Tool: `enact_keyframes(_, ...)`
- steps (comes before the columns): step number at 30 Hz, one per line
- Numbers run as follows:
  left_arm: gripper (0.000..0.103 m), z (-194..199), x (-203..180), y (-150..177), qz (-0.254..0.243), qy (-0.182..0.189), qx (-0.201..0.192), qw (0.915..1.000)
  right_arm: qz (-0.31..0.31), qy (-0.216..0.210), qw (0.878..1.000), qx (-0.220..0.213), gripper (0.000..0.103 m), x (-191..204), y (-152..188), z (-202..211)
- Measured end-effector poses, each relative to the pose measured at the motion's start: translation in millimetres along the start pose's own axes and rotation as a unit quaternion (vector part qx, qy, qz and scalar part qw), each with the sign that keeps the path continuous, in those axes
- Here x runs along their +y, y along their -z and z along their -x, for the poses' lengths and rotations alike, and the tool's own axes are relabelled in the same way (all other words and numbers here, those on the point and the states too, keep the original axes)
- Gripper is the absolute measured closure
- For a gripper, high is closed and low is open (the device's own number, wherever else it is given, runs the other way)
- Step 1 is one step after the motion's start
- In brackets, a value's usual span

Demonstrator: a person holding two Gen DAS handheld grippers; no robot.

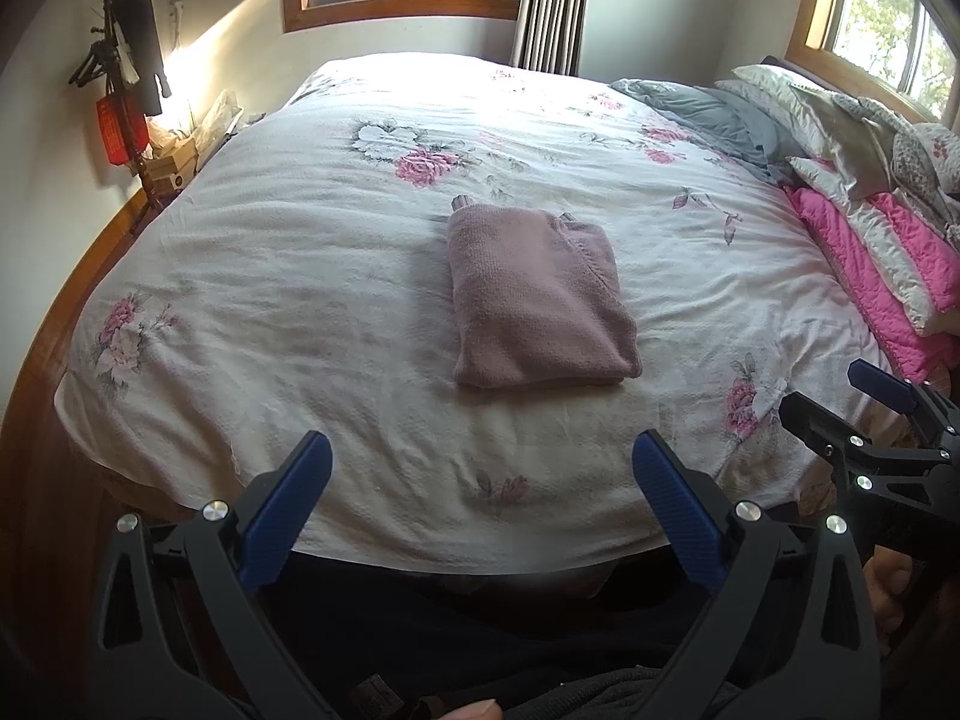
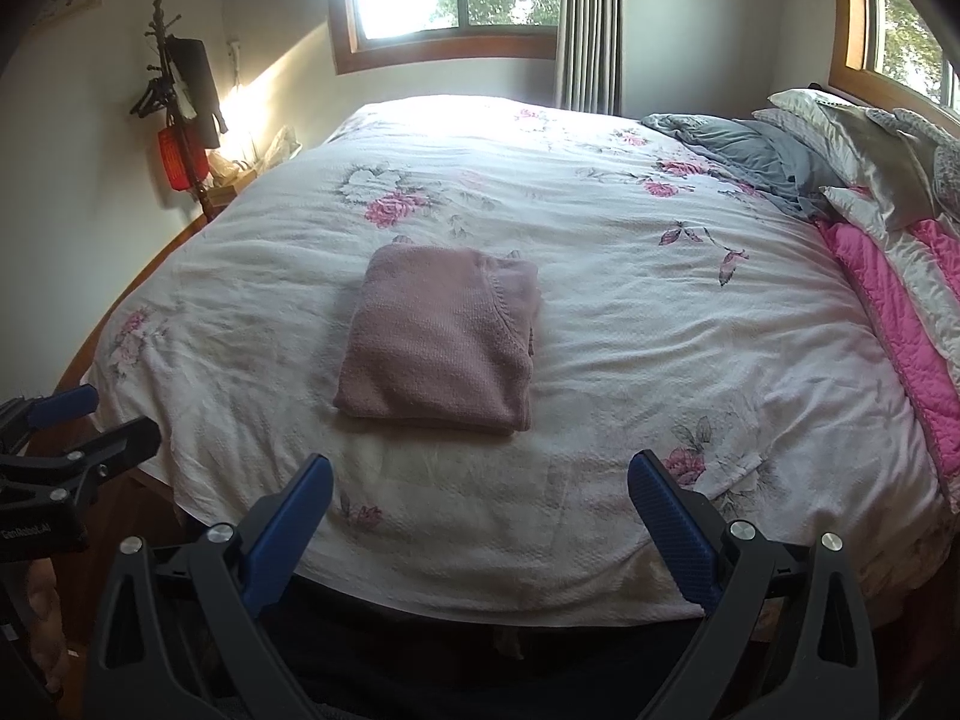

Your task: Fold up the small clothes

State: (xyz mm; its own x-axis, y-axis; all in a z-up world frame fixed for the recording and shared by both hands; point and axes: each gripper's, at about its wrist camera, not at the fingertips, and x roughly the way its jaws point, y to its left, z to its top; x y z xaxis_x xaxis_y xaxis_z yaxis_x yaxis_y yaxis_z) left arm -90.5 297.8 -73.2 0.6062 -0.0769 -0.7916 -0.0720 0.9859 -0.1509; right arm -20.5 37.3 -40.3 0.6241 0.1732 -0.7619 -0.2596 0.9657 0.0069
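A dusty-pink knitted garment (image 1: 540, 300) lies folded into a neat rectangle in the middle of the bed's white floral cover (image 1: 288, 276); in the right wrist view the same folded garment (image 2: 441, 339) sits left of centre. My left gripper (image 1: 480, 468) hovers at the bed's near edge, open, nothing between its blue pads, well short of the garment. My right gripper (image 2: 480, 480) is likewise open and held back at the near edge. Each gripper shows in the other's view: the right gripper (image 1: 840, 402) at the right edge, the left gripper (image 2: 108, 417) at the left edge.
Pillows and a pink quilt (image 1: 882, 258) are piled along the bed's right side, with a grey blanket (image 1: 714, 114) behind them. A coat stand (image 1: 120, 66) with hangers and a red bag stands by the left wall beside a small cluttered table (image 1: 180, 156). The person's dark clothing fills the bottom.
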Motion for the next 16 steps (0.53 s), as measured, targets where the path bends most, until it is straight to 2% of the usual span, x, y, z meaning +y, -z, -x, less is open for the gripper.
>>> enact_keyframes(16,0.003,0.5,-5.5,9.2,-0.001,0.0,0.001,1.0,-0.002,-0.003,1.0,0.005,0.004,3.8,1.0,1.8)
